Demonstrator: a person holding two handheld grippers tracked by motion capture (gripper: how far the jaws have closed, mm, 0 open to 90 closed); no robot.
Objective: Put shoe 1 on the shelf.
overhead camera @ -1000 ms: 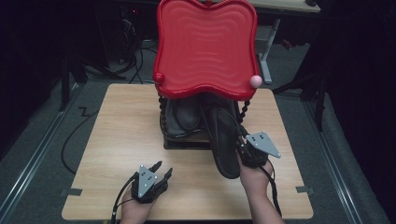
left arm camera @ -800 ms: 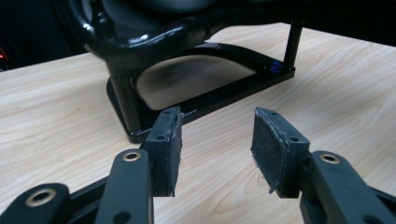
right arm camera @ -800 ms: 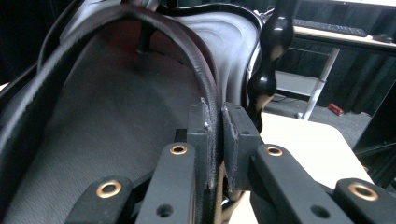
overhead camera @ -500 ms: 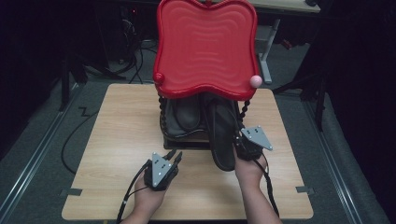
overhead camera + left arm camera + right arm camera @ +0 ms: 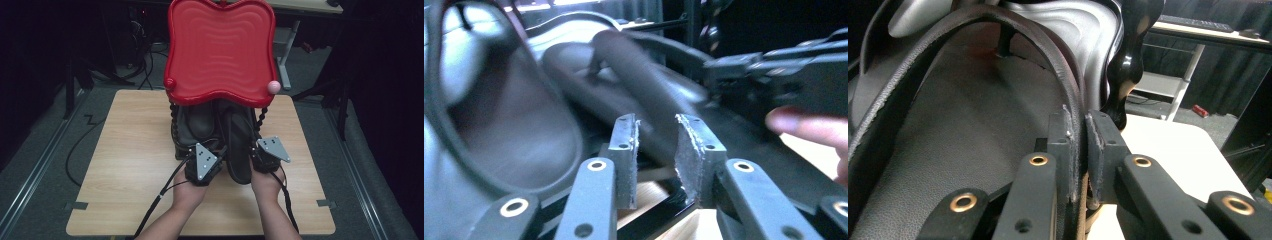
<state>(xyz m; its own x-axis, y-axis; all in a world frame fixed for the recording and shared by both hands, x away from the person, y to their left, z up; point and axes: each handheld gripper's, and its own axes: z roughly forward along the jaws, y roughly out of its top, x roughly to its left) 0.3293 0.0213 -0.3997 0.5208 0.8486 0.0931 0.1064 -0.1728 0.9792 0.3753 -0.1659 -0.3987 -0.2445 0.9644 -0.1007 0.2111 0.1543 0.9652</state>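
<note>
Dark leather shoe (image 5: 239, 145), heel rim between right gripper's (image 5: 1079, 131) jaws

My left gripper (image 5: 216, 152) has come up from the table's front edge, approx 7 o'clock, twd the centre; it's now at the rack's front, just beside the shoe (image 5: 239, 150) on its 9 o'clock side. Jaws were wide, closed, then have just been opening a bit again; nothing between the pads (image 5: 624, 150) in the left gripper view. Shoe's heel end swung from approx 5 o'clock to 6 o'clock, w/ my right gripper (image 5: 260, 155) shifting twd 11 o'clock along w/ it.
</note>
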